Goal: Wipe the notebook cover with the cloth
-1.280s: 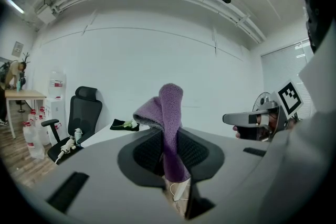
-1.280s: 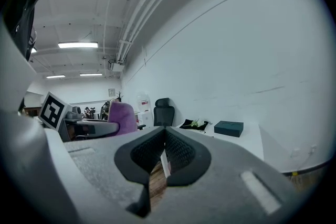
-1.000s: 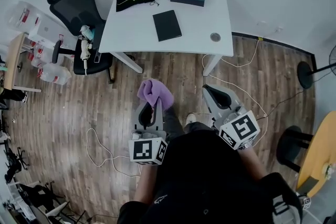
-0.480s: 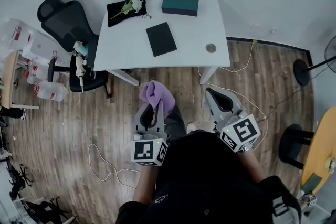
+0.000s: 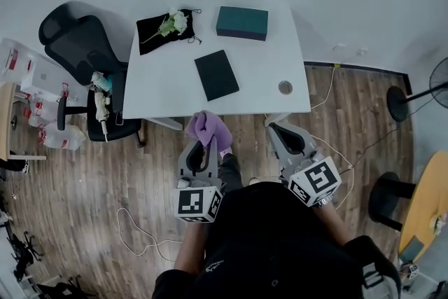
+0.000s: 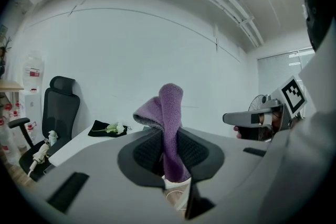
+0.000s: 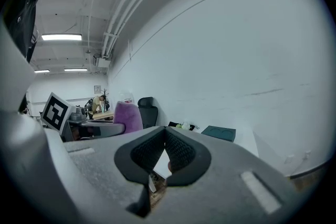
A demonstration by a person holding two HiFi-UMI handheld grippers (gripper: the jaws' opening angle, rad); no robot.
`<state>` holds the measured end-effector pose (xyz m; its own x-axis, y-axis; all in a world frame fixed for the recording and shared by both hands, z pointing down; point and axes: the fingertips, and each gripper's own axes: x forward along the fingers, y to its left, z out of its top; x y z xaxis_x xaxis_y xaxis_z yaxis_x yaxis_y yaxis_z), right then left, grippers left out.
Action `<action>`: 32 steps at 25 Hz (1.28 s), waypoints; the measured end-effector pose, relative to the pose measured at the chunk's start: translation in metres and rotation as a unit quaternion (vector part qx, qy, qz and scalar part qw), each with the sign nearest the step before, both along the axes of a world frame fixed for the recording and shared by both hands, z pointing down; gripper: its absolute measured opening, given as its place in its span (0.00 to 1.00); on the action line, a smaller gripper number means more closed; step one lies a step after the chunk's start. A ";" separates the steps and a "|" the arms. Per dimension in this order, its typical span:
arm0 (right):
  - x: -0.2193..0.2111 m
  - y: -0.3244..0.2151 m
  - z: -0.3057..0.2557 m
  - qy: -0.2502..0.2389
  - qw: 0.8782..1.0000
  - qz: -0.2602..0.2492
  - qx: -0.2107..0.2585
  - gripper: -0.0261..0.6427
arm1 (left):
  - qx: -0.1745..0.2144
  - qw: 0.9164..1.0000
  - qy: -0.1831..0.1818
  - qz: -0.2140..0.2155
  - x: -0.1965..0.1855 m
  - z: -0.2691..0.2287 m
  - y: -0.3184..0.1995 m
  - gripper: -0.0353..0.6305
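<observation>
At the near edge of the white table (image 5: pixel 280 45), standing with both tools held out low over the wood floor, short of the tabletop. Gripping the purple cloth (image 5: pixel 208 128) in the left gripper (image 5: pixel 205 145), jaws pressed tight on a fold that stands up between the pads and flops over above them. Carrying nothing in the right gripper (image 5: pixel 281 133), pads drawn together at the tips with only air between.

As for progress: cloth in hand, so that part looks done. Not yet touching the notebook (image 5: pixel 216 75), which lies flat and closed near the middle of the table, well apart from the cloth. Beyond it, toward the wall, a teal box (image 5: pixel 242 23) and a black pouch (image 5: pixel 164 26) with a pale flower on it; off to the right, a small round item (image 5: pixel 285 87), too small to identify. Nothing stacked on the cover or crowding it.

Judging by this, no wiping begun. Left to do: reach over the table edge, lower the cloth flat onto the cover, and draw it across. Possibly worth steadying the notebook with the empty tool, since a light book may slide on a smooth top.
</observation>
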<state>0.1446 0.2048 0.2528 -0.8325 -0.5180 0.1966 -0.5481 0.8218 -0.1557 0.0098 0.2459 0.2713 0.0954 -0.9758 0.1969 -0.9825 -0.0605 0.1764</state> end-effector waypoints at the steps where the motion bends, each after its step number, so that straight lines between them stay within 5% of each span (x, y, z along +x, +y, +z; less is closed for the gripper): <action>1: -0.006 -0.008 0.000 0.002 1.000 -0.001 0.000 0.04 | 0.000 1.000 0.002 0.001 -0.006 -0.001 -0.009 0.15; 18: -0.086 -0.115 0.006 0.017 0.999 0.036 -0.003 0.04 | 0.004 0.998 0.007 0.055 -0.081 -0.001 -0.134 0.15; 32: -0.121 -0.151 0.014 0.033 0.998 0.054 -0.011 0.04 | -0.023 0.997 0.027 0.070 -0.117 0.027 -0.179 0.15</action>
